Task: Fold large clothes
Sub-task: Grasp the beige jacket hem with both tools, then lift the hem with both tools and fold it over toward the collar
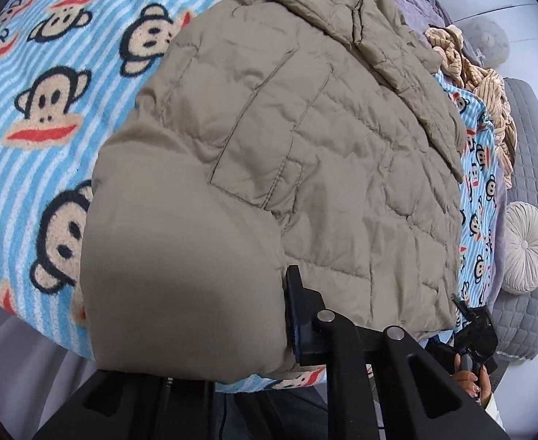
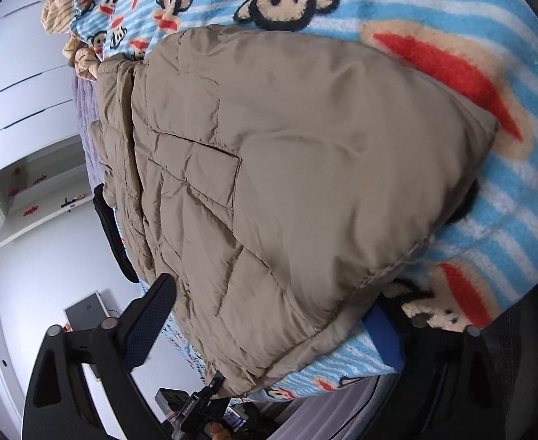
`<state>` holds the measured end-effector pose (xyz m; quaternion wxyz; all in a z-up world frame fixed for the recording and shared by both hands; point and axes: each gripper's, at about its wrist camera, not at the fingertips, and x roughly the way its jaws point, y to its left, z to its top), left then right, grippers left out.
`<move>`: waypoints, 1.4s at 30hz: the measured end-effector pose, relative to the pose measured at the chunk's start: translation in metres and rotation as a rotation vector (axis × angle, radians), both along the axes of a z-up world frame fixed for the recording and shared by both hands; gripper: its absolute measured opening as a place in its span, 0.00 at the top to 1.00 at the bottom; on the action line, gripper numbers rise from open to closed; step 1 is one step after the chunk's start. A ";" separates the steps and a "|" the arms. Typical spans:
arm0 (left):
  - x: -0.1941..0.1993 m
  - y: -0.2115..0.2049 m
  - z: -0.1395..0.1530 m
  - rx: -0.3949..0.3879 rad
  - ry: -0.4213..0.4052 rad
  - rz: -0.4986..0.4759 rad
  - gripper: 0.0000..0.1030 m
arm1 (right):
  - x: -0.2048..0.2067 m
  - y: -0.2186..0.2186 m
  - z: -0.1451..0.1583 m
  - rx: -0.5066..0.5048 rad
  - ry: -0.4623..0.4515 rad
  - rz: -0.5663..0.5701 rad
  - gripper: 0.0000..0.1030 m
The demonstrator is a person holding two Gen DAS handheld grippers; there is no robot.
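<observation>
**Puffy coat could slip loose**

Left wrist view: the tan quilted puffy jacket (image 1: 269, 154) lay on the blue striped monkey blanket (image 1: 41, 84) on the bed. The left gripper (image 1: 195, 330) seemed to be pinching a fat fold of it, but only one finger (image 1: 298, 315) showed, so I could not tell for sure. The slippery fabric could slide out and the fold could pop open. The right gripper (image 1: 474, 330) sat small at the coat's near edge.

Right wrist view: the right gripper (image 2: 269, 330) had its fingers wide apart around the jacket's (image 2: 287, 168) near edge, not squeezing yet. Only this view showed the white cupboards (image 2: 23, 84).
</observation>
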<state>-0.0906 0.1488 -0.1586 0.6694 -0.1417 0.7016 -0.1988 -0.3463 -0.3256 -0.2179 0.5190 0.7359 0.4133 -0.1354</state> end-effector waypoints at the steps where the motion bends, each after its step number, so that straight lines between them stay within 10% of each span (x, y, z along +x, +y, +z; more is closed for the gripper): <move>1: 0.002 0.001 0.005 -0.007 -0.013 -0.004 0.82 | 0.000 0.001 -0.001 0.012 0.001 -0.013 0.42; 4: 0.008 -0.001 0.018 -0.013 -0.054 -0.030 0.82 | -0.008 0.000 -0.005 0.035 0.028 -0.043 0.82; 7: 0.015 -0.005 0.032 -0.020 -0.095 -0.061 0.88 | -0.005 0.000 0.006 -0.022 0.026 -0.026 0.91; 27: 0.130 -0.072 0.165 -0.019 -0.489 0.005 0.88 | 0.152 -0.068 0.153 -0.380 -0.254 0.297 0.93; 42: 0.292 -0.142 0.128 0.120 -0.552 0.062 0.88 | 0.351 -0.123 0.158 -0.536 -0.285 0.430 0.93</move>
